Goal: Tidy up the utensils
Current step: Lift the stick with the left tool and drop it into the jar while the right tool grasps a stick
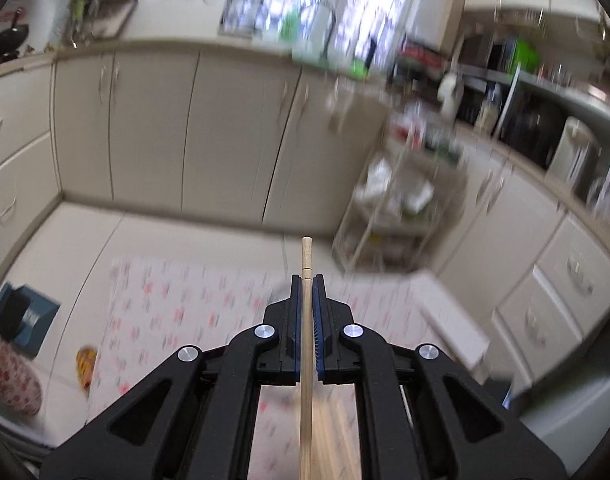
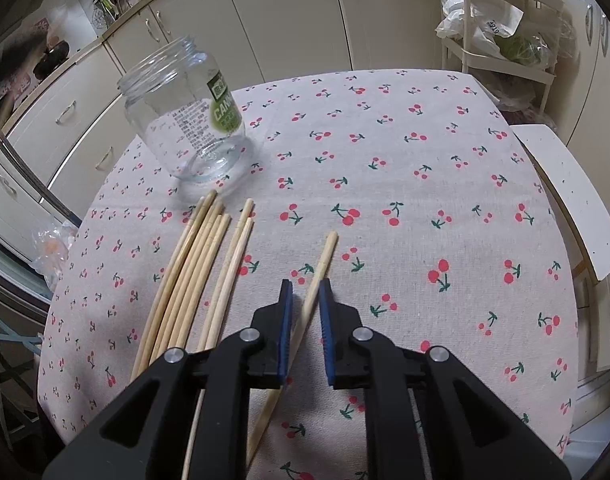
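In the left wrist view my left gripper is shut on a wooden chopstick whose tip sticks out ahead, held above the cherry-print tablecloth. In the right wrist view my right gripper is open, its jaws either side of a single chopstick lying on the tablecloth. Several more chopsticks lie in a bundle to the left. An empty glass jar with a green label stands upright beyond them.
Cream kitchen cabinets run behind the table. A white rack with bags stands at the back right, and a white chair seat is at the table's right edge. A blue box sits on the floor at the left.
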A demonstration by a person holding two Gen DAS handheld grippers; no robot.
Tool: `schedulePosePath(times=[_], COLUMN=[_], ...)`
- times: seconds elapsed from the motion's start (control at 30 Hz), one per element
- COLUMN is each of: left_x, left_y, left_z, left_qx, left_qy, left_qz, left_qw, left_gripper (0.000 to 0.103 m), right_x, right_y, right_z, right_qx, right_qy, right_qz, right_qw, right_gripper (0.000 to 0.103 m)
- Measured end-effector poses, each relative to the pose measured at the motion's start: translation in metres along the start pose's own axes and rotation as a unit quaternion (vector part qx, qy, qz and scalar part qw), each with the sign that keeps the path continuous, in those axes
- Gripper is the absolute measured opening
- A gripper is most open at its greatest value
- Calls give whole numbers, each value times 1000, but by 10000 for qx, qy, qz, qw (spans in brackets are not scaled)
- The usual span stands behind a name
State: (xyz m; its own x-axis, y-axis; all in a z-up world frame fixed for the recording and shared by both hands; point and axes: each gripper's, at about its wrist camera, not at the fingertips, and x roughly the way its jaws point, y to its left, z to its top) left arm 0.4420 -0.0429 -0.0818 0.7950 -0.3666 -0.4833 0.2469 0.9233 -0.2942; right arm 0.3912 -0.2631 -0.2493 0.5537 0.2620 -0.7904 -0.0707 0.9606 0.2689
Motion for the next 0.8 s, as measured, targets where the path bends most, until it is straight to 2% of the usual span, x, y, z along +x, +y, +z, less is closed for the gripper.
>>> schedulePosePath(times=[0.23,0.43,0.57,0.8], left_x=[15,45,66,97], left_y=[-13,-12,-11,-10], left_z=[44,55,57,47], left_qx=[-337,-443,-532,-490], left_qy=[-943,-1490,-1744,-1871], left_qz=[-64,250,446,651], left_qw=[9950,9875,9822,9789], left_gripper=[5,5,5,5], right_x=[0,0,0,1], right_y=[-1,-1,-2,-3], right_z=[0,0,1,2], right_qx=[24,59,84,141], right_qy=[-11,-11,-3,32], right_qz=[26,37,57,111], right_qw=[10000,10000,9999,9998], right_gripper=[13,13,13,14])
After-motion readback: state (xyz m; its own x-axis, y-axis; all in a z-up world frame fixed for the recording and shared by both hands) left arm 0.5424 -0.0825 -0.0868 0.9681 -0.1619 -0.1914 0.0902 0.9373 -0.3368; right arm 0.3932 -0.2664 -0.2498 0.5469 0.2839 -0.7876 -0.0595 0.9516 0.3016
